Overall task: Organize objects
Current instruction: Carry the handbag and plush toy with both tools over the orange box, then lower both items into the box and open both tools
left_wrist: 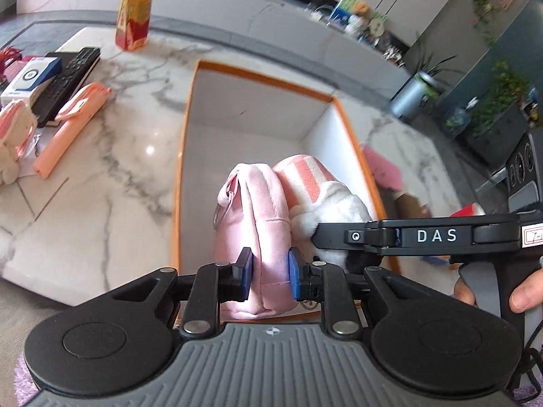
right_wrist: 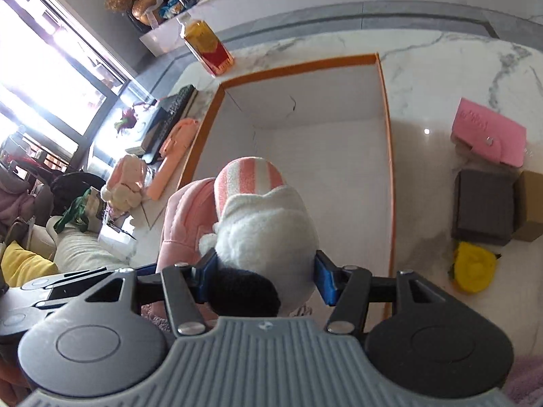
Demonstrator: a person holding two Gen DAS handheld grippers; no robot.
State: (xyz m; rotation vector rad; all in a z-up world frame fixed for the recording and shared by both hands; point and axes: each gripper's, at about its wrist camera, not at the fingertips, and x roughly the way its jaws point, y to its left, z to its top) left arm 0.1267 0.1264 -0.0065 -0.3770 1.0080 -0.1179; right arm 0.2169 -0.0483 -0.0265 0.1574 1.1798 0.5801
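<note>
A white box with an orange rim [left_wrist: 190,108] [right_wrist: 298,64] lies open on the marble table. My left gripper [left_wrist: 269,274] is shut on a pink plush pouch [left_wrist: 258,210] and holds it over the box's near end. My right gripper [right_wrist: 264,276] is shut on a white plush toy with a pink striped part [right_wrist: 268,224], right beside the pouch [right_wrist: 190,217]. The right gripper's arm [left_wrist: 434,235] shows in the left wrist view, with the toy [left_wrist: 332,200] against the pouch. The box floor beyond them is bare.
Left of the box lie a peach case [left_wrist: 68,125], a black remote [left_wrist: 68,81], a small boxed item [left_wrist: 30,78] and a plush rabbit [right_wrist: 125,183]. A yellow-red bottle [left_wrist: 134,13] stands behind. Right of the box: pink wallet [right_wrist: 488,132], dark box [right_wrist: 482,207], yellow toy [right_wrist: 473,271].
</note>
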